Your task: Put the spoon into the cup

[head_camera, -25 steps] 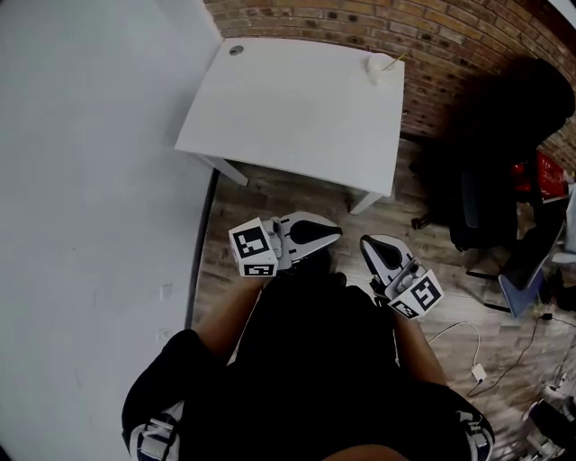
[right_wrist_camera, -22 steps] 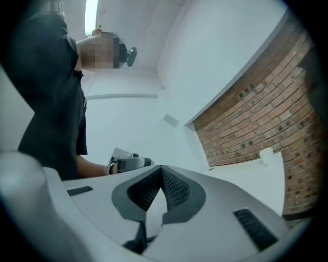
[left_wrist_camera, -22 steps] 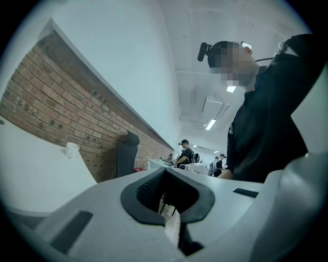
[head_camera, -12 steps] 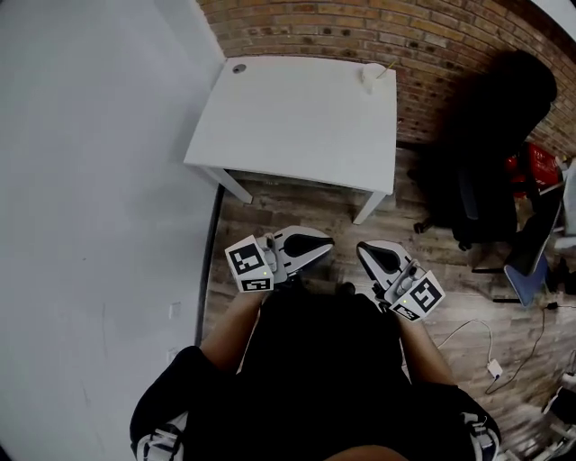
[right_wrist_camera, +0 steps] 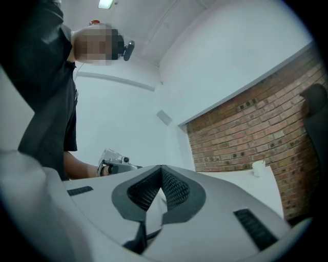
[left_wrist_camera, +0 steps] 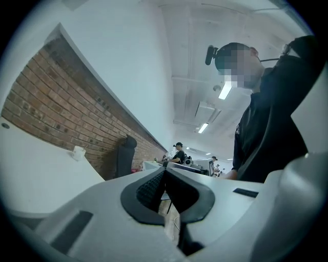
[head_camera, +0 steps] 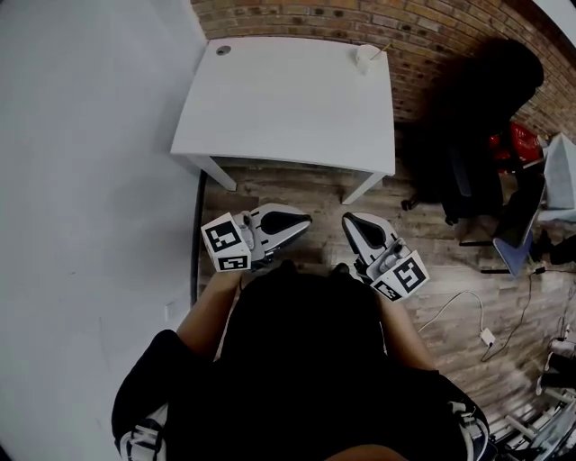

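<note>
Head view, stock as I read it from my station:
Left gripper (head_camera: 304,220): clenched on nothing, jaws pressed together; held low in front of the person's body, well apart from the table.
Right gripper (head_camera: 349,221): also closed and empty, near the left one.
Marker cubes (head_camera: 227,245): black-and-white square patterns, the only print I can make out.
Table (head_camera: 270,108): white, set against the brick wall (head_camera: 297,18).
Cup (head_camera: 364,58): white, on the table's far right corner, by the wall.
Spoon (head_camera: 383,46): thin handle slanting out of the cup's mouth.
Floor (head_camera: 297,189): wood planks, with a white cable (head_camera: 459,306) lying to my right.
</note>
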`<state>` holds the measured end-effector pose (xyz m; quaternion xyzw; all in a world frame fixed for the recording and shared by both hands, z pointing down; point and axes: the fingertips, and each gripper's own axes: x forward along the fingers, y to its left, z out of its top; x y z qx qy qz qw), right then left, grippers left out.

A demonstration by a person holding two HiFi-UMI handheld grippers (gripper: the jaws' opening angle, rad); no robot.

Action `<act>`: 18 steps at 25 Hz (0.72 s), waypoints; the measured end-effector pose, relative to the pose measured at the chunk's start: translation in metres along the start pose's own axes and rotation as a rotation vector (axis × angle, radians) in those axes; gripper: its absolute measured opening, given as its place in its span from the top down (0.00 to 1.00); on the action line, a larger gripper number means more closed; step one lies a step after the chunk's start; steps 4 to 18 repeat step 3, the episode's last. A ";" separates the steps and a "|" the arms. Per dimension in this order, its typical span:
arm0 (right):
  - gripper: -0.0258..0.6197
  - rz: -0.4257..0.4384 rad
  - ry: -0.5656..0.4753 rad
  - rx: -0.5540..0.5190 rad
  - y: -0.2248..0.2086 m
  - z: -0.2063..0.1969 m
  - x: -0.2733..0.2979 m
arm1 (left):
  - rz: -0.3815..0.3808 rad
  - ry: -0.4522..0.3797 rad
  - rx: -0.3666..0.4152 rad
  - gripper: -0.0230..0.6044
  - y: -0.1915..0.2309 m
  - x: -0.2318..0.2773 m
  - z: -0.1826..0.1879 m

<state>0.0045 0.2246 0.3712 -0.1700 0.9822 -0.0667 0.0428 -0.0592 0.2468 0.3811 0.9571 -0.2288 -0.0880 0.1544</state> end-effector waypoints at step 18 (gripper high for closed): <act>0.95 -0.016 -0.011 -0.028 0.007 0.005 0.018 | -0.015 -0.009 0.010 0.94 0.009 -0.017 0.008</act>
